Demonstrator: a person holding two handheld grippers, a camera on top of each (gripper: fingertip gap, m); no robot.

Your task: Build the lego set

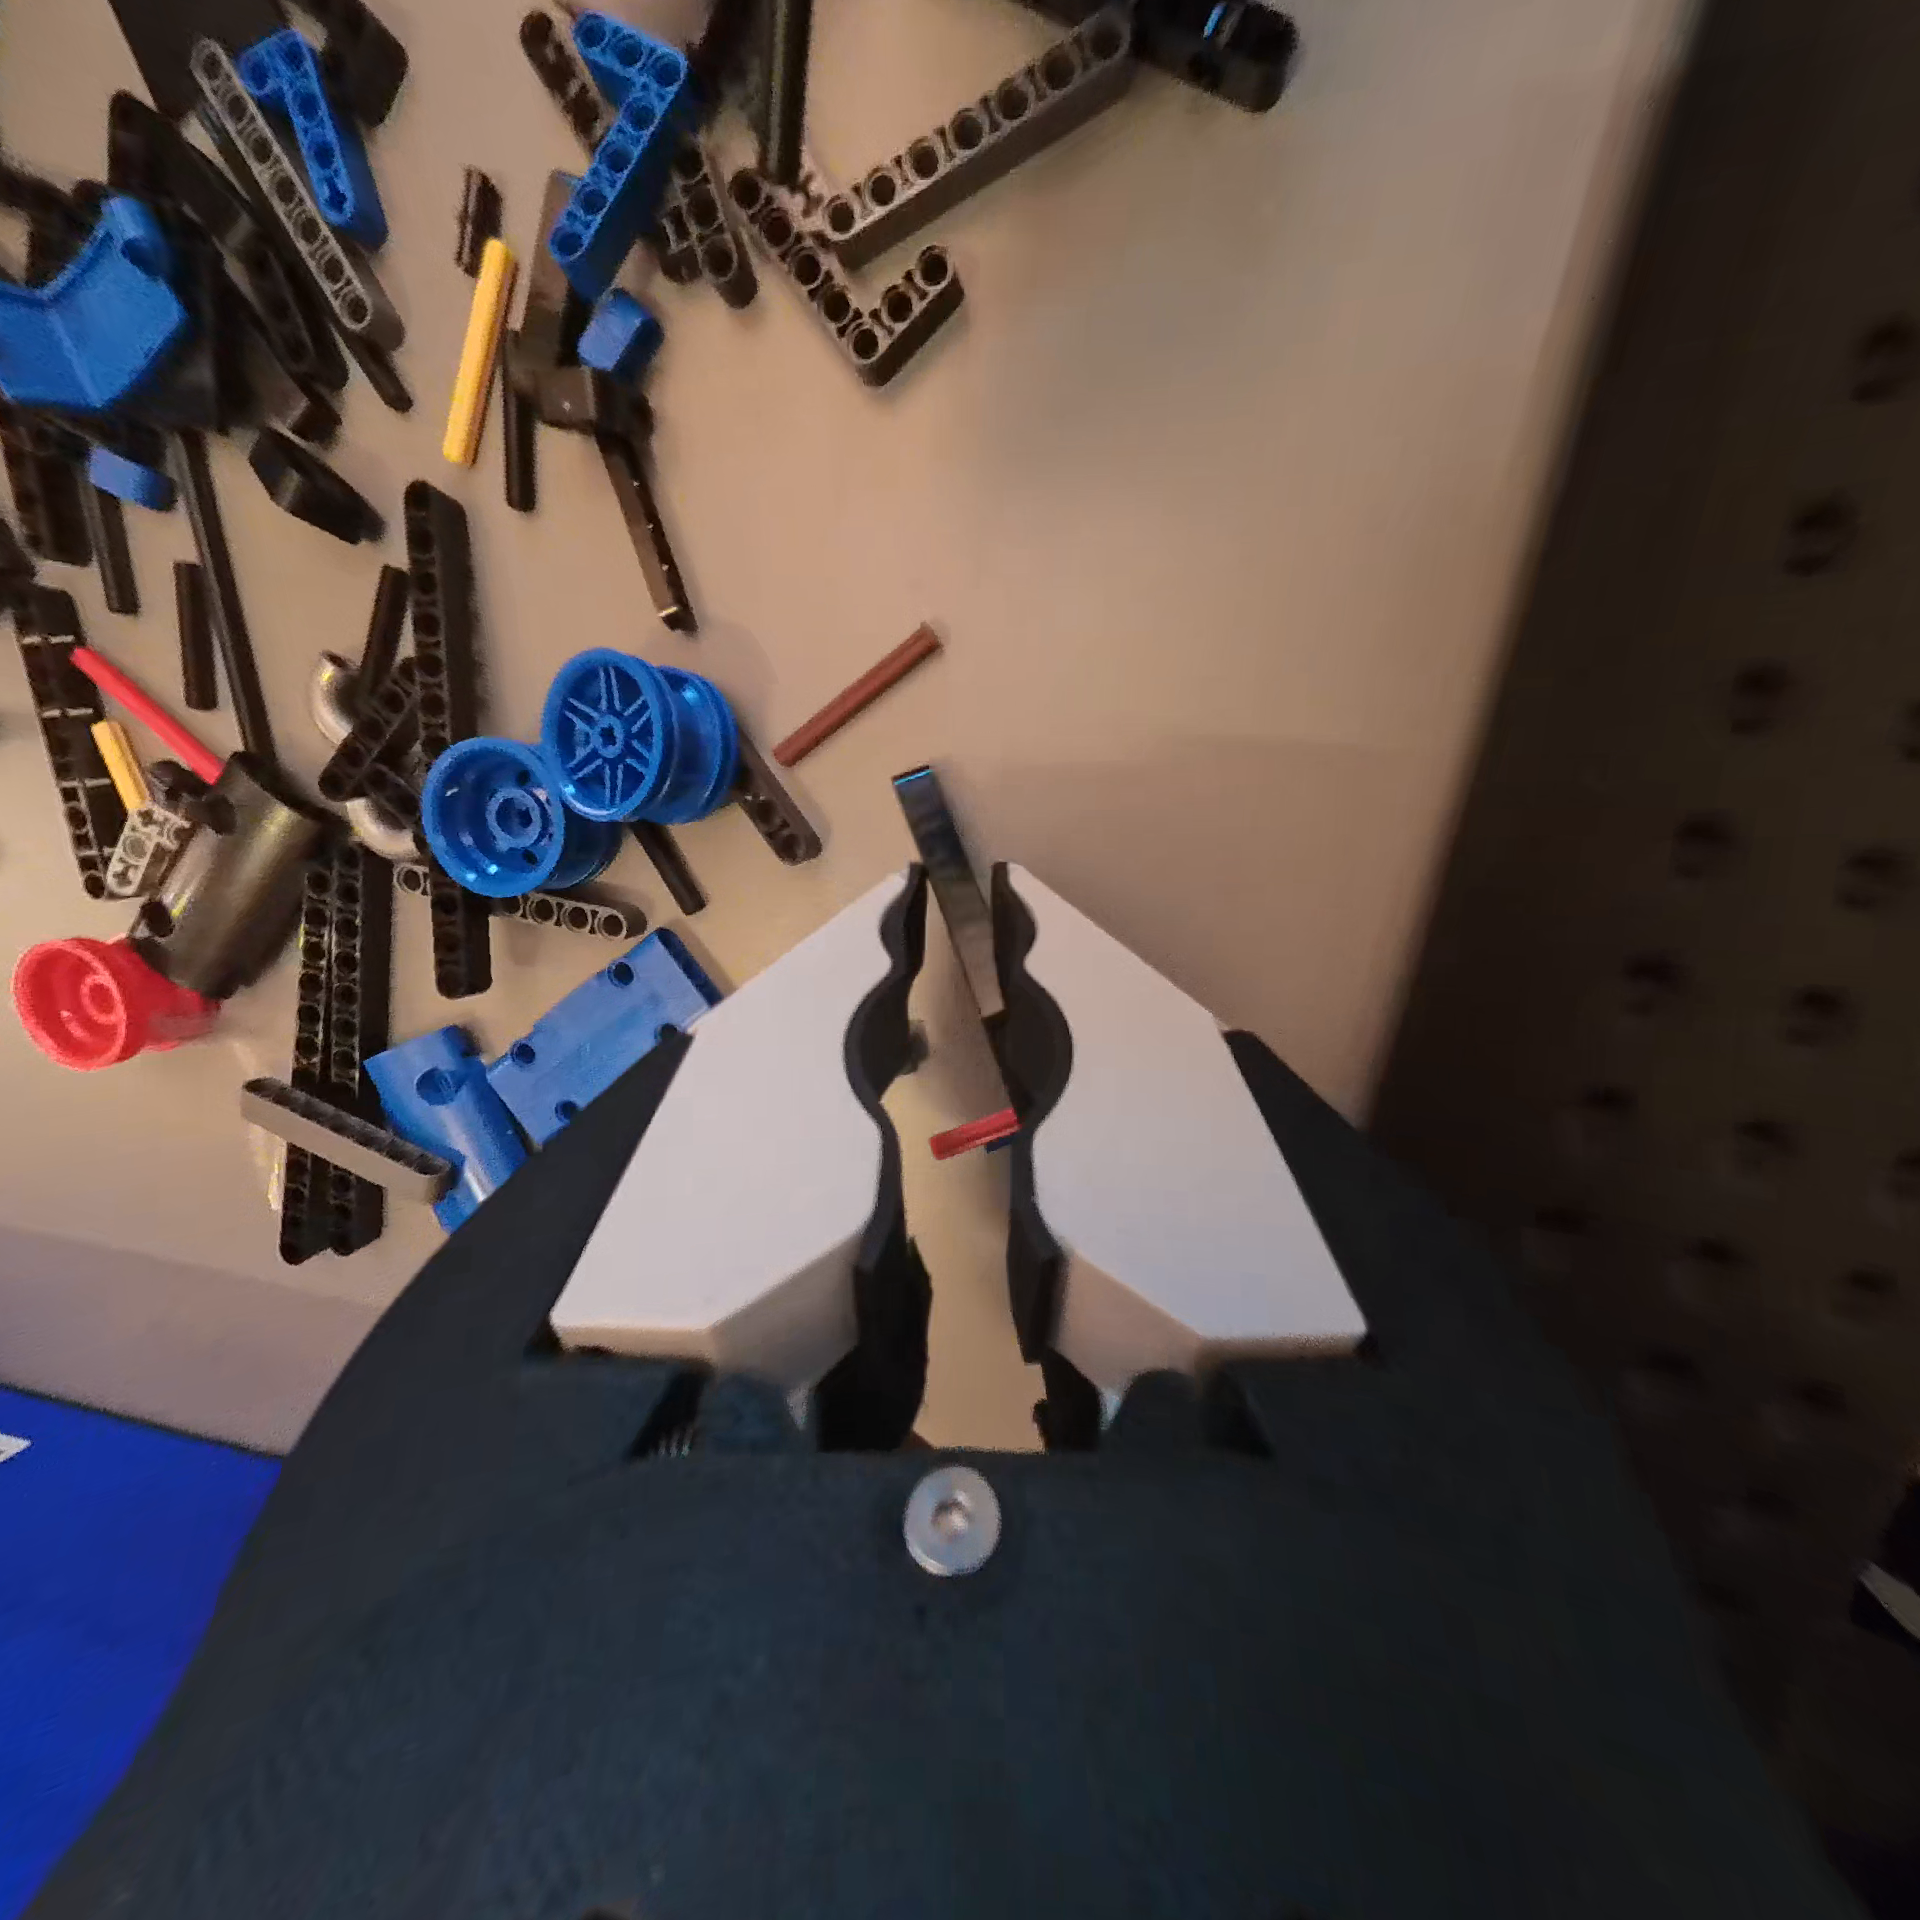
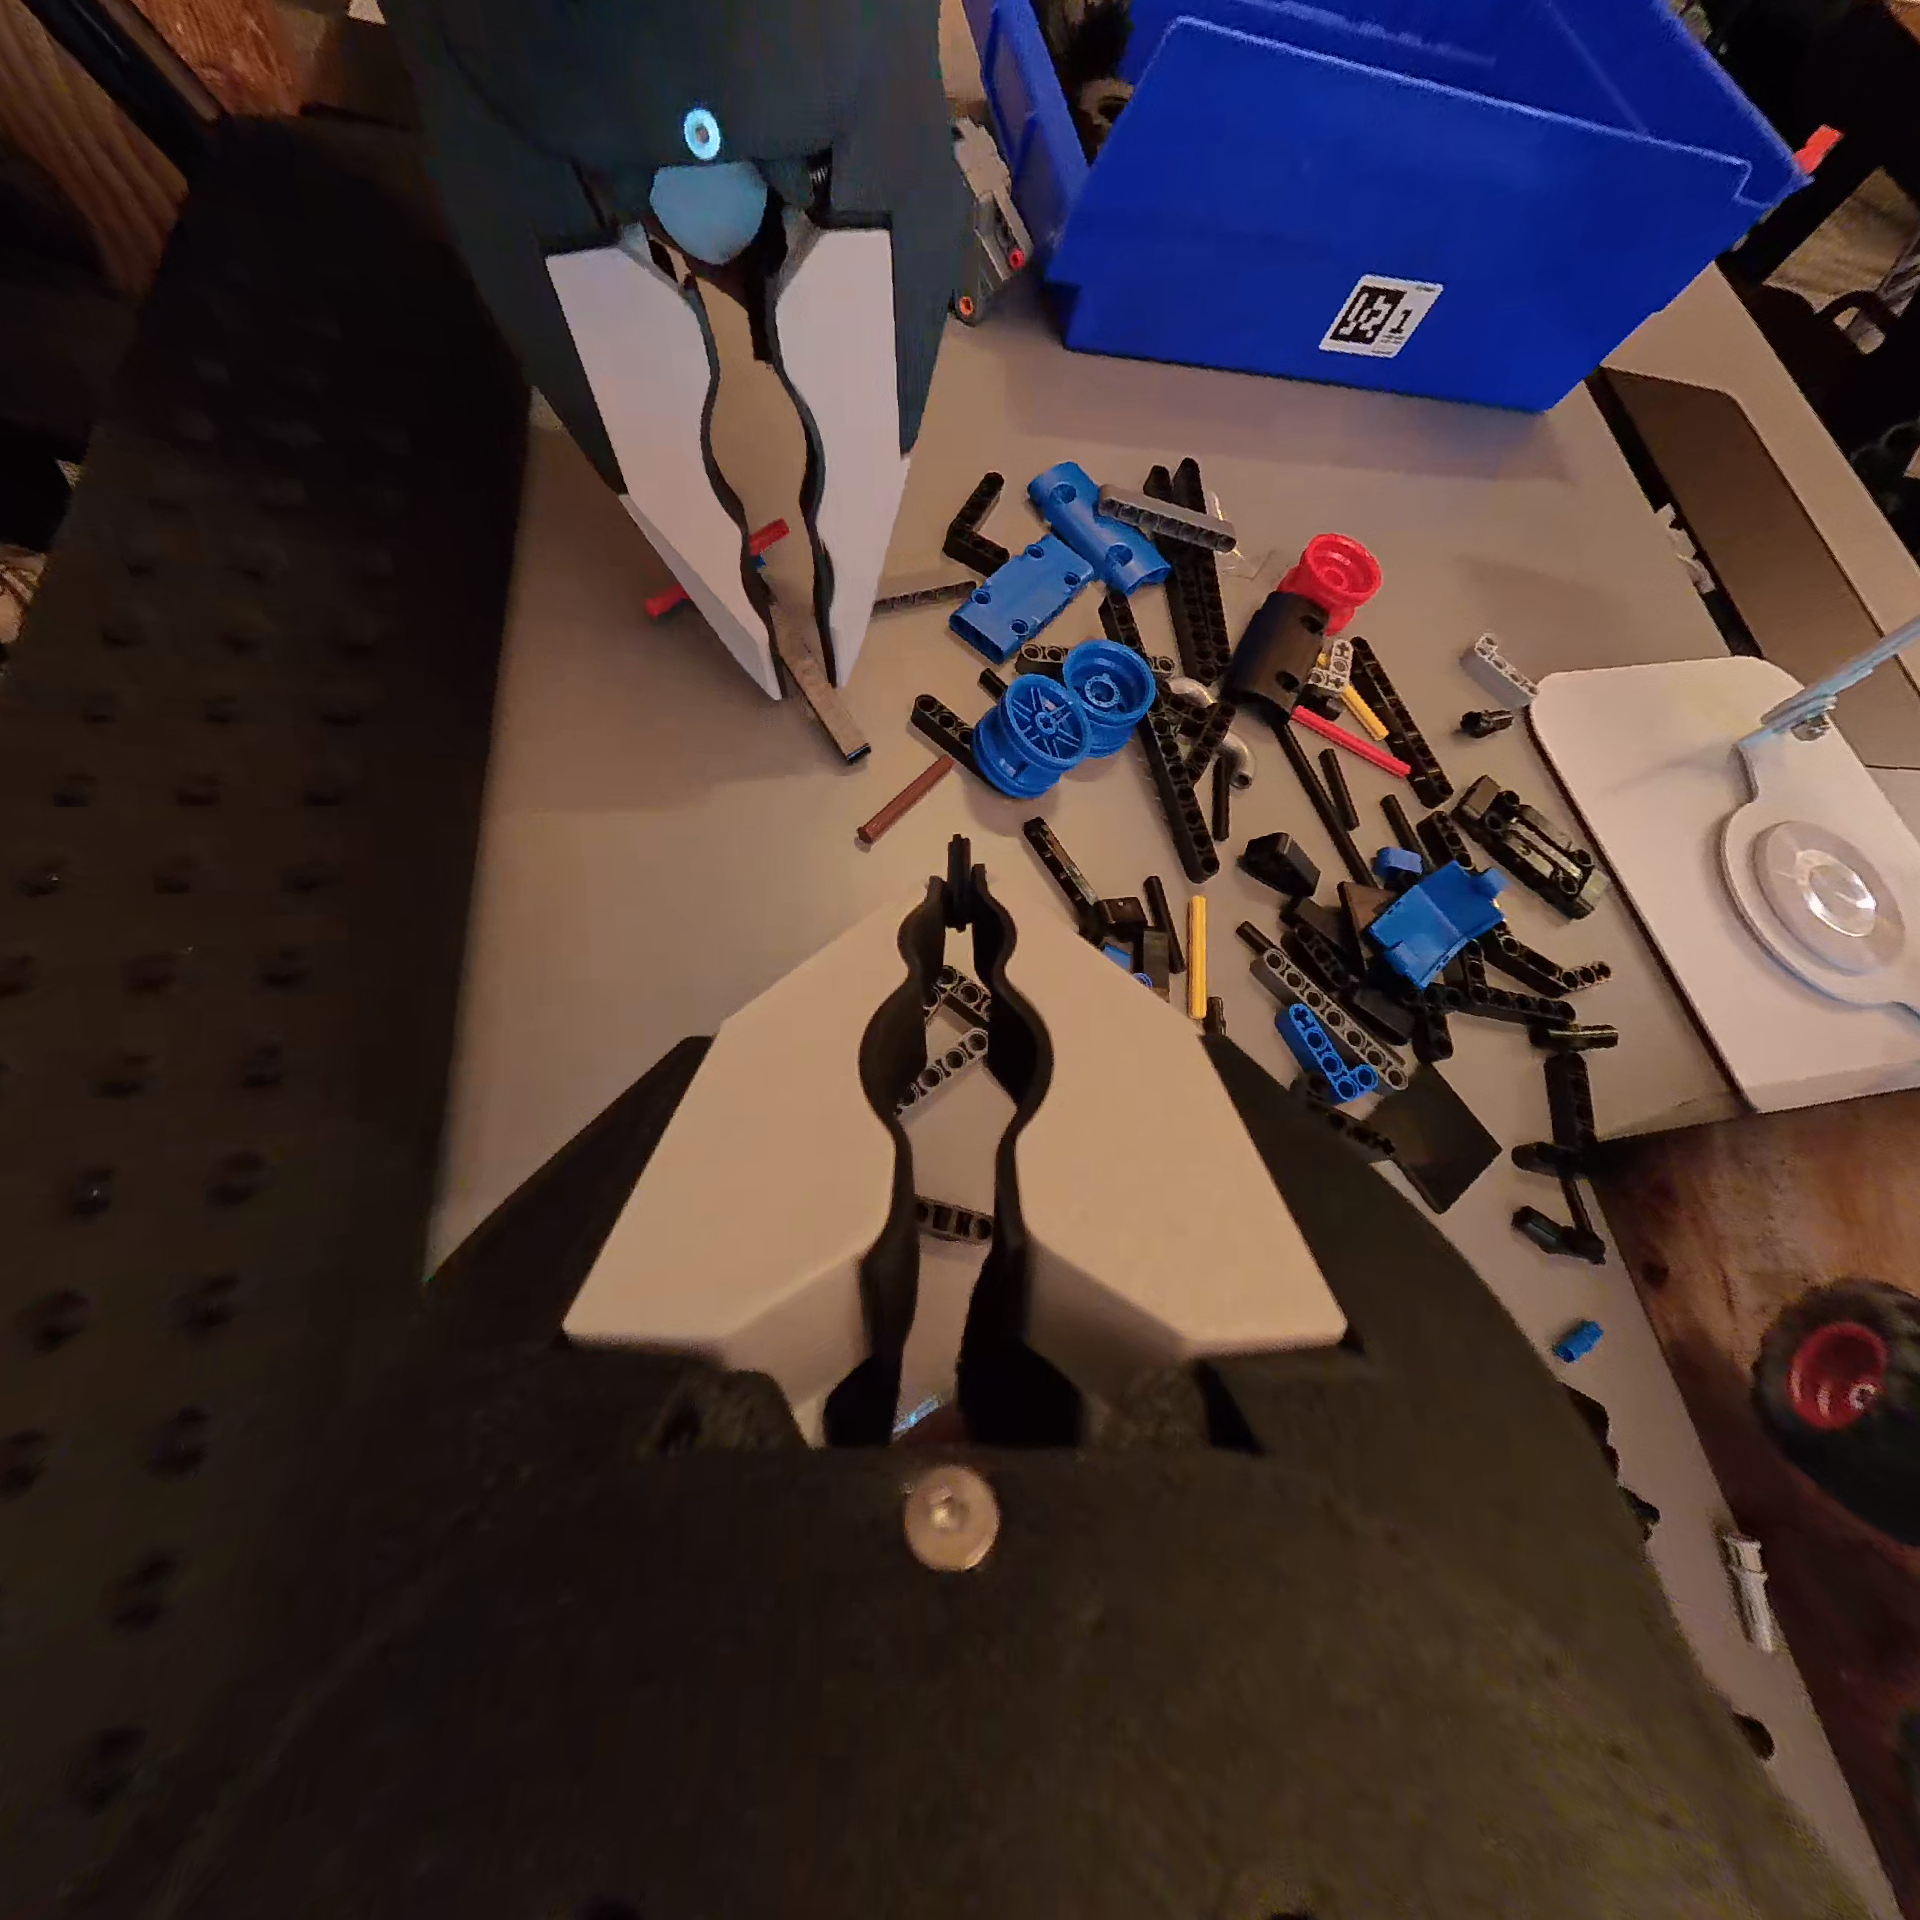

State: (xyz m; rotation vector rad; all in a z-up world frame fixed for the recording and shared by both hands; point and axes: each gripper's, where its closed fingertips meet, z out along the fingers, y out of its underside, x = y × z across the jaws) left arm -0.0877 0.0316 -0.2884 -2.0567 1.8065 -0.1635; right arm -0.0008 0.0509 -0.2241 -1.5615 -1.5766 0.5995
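Clamping a black beam (image 1: pixel 951 894) in the left gripper (image 1: pixel 958 878), pinching a small black pin (image 2: pixel 962 878) in the right gripper (image 2: pixel 962 891); aligning pin squarely with a beam hole advisable.

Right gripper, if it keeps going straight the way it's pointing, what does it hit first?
Probably the brown axle lying on the table, just ahead of the right gripper and the small black pin it holds; depth is uncertain.

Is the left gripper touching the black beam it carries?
Touching. The left wrist view shows the left gripper closed on the black beam, its end sticking out past the tips.
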